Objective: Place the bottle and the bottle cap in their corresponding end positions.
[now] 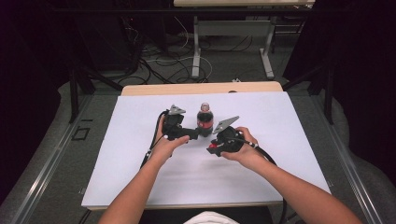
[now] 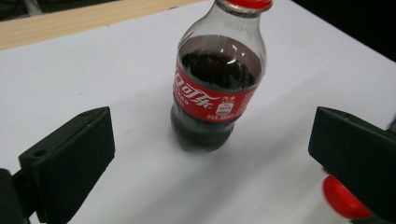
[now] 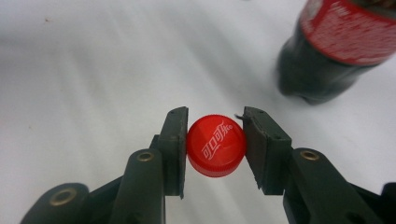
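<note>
Right gripper view: cap (image 3: 216, 145) clamped in tool (image 3: 215, 147).

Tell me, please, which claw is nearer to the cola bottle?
Left. The left claw, jaws open, sits beside the cola bottle, just at its left. The right claw is lower and right of the bottle, shut on the red cap.

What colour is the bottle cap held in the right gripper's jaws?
Red with white lettering; the cap shows best in the right gripper view.
</note>
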`<state>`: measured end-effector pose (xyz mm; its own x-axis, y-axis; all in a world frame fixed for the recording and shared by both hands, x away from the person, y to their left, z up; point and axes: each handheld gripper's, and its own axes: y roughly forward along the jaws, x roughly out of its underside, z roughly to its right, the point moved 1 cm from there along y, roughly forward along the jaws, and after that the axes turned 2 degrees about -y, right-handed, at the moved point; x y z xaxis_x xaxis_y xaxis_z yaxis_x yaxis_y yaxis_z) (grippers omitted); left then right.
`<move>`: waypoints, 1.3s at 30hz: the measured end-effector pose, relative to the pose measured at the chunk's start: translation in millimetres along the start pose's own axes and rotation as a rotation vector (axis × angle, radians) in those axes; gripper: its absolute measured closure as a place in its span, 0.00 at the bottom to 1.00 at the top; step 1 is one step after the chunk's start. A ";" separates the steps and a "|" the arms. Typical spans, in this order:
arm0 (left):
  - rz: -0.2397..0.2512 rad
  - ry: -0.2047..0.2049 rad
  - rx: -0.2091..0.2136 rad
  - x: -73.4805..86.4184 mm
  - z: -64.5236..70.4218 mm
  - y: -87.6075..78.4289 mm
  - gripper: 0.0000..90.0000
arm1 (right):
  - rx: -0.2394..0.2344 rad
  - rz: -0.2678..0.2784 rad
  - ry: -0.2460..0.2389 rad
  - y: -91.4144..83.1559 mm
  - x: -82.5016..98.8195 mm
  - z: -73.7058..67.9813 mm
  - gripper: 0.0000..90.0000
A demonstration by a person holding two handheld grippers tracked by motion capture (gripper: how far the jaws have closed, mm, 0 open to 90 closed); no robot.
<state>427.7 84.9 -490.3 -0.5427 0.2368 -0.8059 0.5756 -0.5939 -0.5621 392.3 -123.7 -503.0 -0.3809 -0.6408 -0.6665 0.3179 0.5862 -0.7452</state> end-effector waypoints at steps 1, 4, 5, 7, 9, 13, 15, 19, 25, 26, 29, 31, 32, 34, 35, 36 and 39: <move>0.001 -0.007 0.004 1.7 0.2 -4.6 0.01 | -0.003 0.005 -0.005 3.5 1.6 -1.6 0.68; 0.007 -0.018 0.010 7.8 -0.2 -13.8 0.01 | -0.024 -0.002 0.001 11.6 5.9 -6.9 0.68; 0.003 -0.022 0.009 10.3 0.1 -16.9 0.01 | -0.025 0.002 -0.003 14.7 7.0 -7.7 0.68; 0.006 -0.027 0.014 15.7 -0.7 -22.2 0.01 | -0.026 0.008 -0.012 20.0 8.9 -10.5 0.68; 0.005 -0.034 0.018 20.3 -2.2 -25.7 0.01 | -0.036 0.009 -0.010 25.2 10.9 -13.9 0.68; 0.007 -0.064 0.018 28.4 -6.7 -32.1 0.01 | -0.033 -0.015 -0.031 34.6 14.1 -20.8 0.68; 0.012 -0.070 0.014 32.1 -10.3 -35.0 0.01 | -0.043 -0.010 -0.038 38.6 15.0 -22.2 0.68; 0.009 -0.086 0.010 37.0 -16.1 -41.1 0.01 | -0.041 -0.038 -0.039 43.9 17.2 -23.3 0.68; 0.026 -0.096 0.010 38.1 -18.7 -45.1 0.01 | -0.044 -0.057 -0.051 48.1 19.3 -23.1 0.68; 0.027 -0.096 0.009 38.0 -18.8 -45.3 0.01 | -0.056 -0.070 -0.042 48.8 19.7 -23.2 0.68; 0.026 -0.085 0.007 38.0 -19.6 -46.0 0.01 | -0.068 -0.079 -0.055 50.8 20.3 -22.1 0.65; 0.022 -0.095 0.007 38.5 -19.6 -46.1 0.01 | -0.083 -0.077 -0.038 50.8 20.1 -22.0 0.58; 0.021 -0.097 0.006 38.6 -20.0 -46.0 0.01 | -0.087 -0.074 -0.033 50.0 19.7 -21.9 0.54; 0.015 -0.096 0.008 39.2 -21.0 -46.2 0.01 | -0.085 -0.053 -0.042 47.7 18.6 -20.5 0.47; 0.018 -0.098 0.003 39.9 -21.0 -45.6 0.01 | -0.083 -0.046 -0.032 46.2 18.2 -20.0 0.44; 0.017 -0.101 0.000 40.2 -21.1 -45.5 0.01 | -0.081 -0.038 -0.017 44.4 17.9 -19.4 0.43; 0.017 -0.107 -0.004 41.1 -23.0 -46.4 0.01 | -0.078 -0.018 -0.008 37.6 17.0 -15.3 0.43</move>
<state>392.7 139.9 -501.5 -0.5950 0.1435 -0.7908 0.5875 -0.5938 -0.5498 384.4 -105.0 -542.0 -0.3794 -0.6555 -0.6530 0.2423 0.6107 -0.7539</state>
